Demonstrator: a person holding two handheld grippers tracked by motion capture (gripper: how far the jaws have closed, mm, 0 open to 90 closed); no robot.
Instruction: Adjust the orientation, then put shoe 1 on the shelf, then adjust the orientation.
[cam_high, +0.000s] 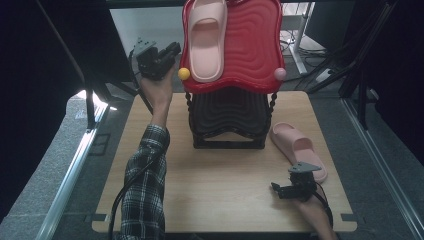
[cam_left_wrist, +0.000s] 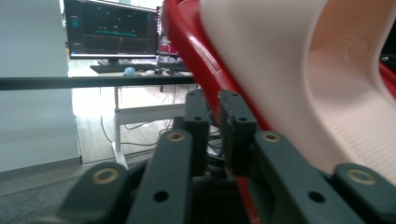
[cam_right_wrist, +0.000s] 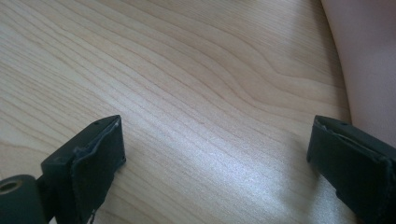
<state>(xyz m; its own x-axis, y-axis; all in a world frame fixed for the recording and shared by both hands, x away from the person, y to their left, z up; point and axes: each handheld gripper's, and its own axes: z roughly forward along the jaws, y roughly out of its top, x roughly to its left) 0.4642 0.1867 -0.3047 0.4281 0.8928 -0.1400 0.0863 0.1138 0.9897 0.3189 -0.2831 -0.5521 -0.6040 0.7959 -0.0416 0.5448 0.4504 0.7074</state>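
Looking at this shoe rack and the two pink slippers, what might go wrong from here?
1. The pink slipper on the red top shelf overhangs the shelf's far edge; a nudge from the left tongs beside the shelf rim might tip it off.
2. The second slipper lies at the table's right side next to the open right tongs; a clumsy grab could push it toward the edge.

A black-and-white plaid sleeve (cam_high: 145, 185) covers the left forearm; both claws are black, brass-riveted, trailing black cables, the right claw (cam_high: 292, 189) topped by a grey triangular plate.
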